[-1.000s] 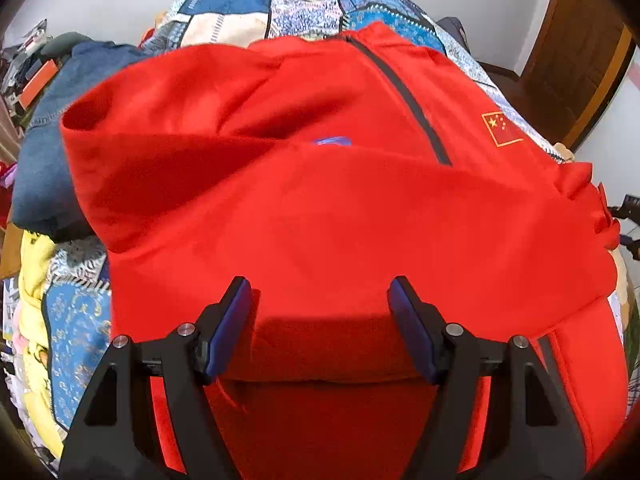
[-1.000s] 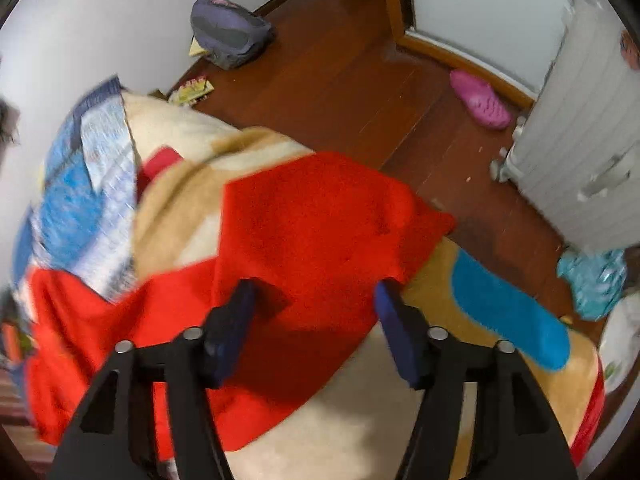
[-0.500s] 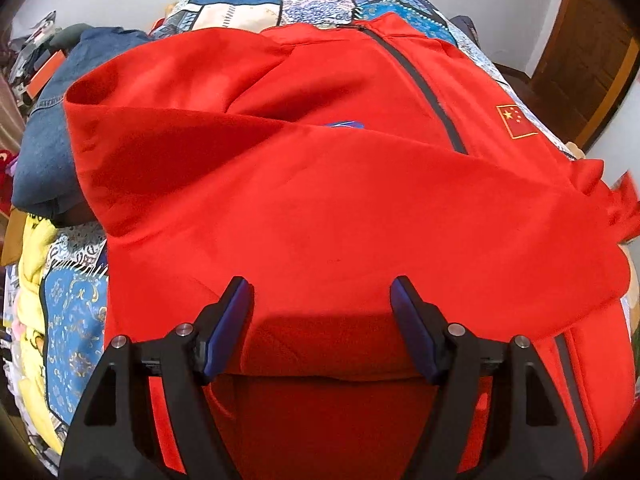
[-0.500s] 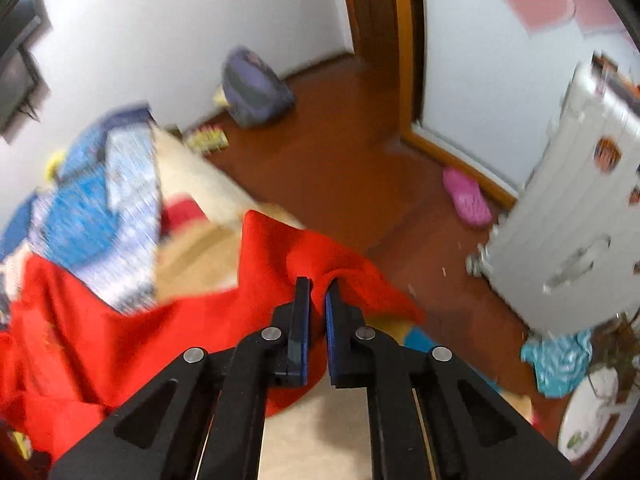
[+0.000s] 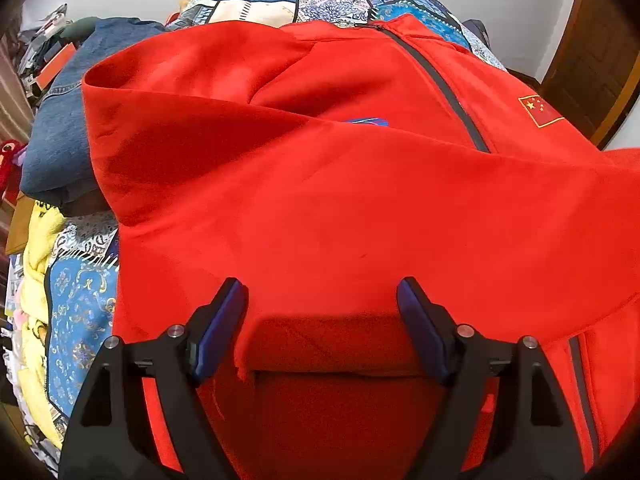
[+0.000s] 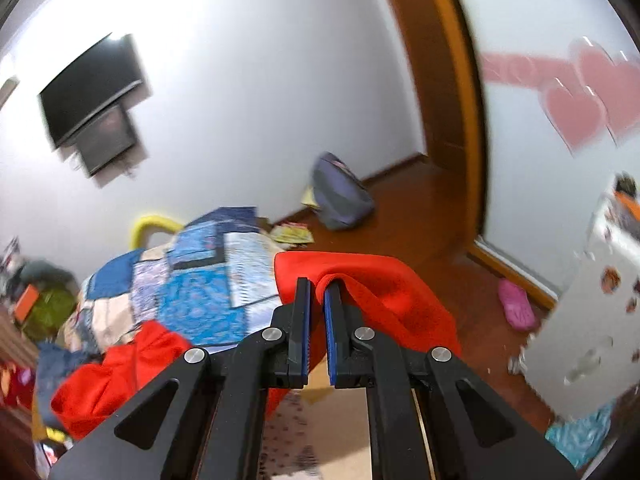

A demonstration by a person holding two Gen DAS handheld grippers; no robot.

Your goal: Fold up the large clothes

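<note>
While the red jacket [image 5: 360, 208] lies spread across the patchwork quilt [image 5: 280, 0], the scene reads as follows.

Landmark: the red jacket, zip [image 5: 440, 84] running up its front, a small flag patch [image 5: 540, 110] beside the zip toward the door side.

Left gripper [image 5: 322, 304]: its jaws are opening, set wide over the jacket's near folded edge; red cloth lies between the blue pads [image 5: 220, 328], but they do not press on it.

Right gripper [image 6: 317, 292]: jaws nearly together, pinching a fold of the jacket [image 6: 360, 280]; the cloth is lifted clear of the quilt [image 6: 200, 288] and drapes down either side of the fingertips.

Rest of the jacket, right wrist view: a bunched red part [image 6: 120, 364] lies lower on the bed, left of the pinched fold.

Denim garment [image 5: 60, 120]: touching the jacket's left edge, partly under it.

Backpack [image 6: 340, 200]: on the wooden floor [image 6: 420, 220] beyond the jacket, against the wall.

Pink slipper [image 6: 516, 304]: on the floor, right of the lifted fold.

Screen [image 6: 92, 92]: on the wall above the quilt; blurred.
</note>
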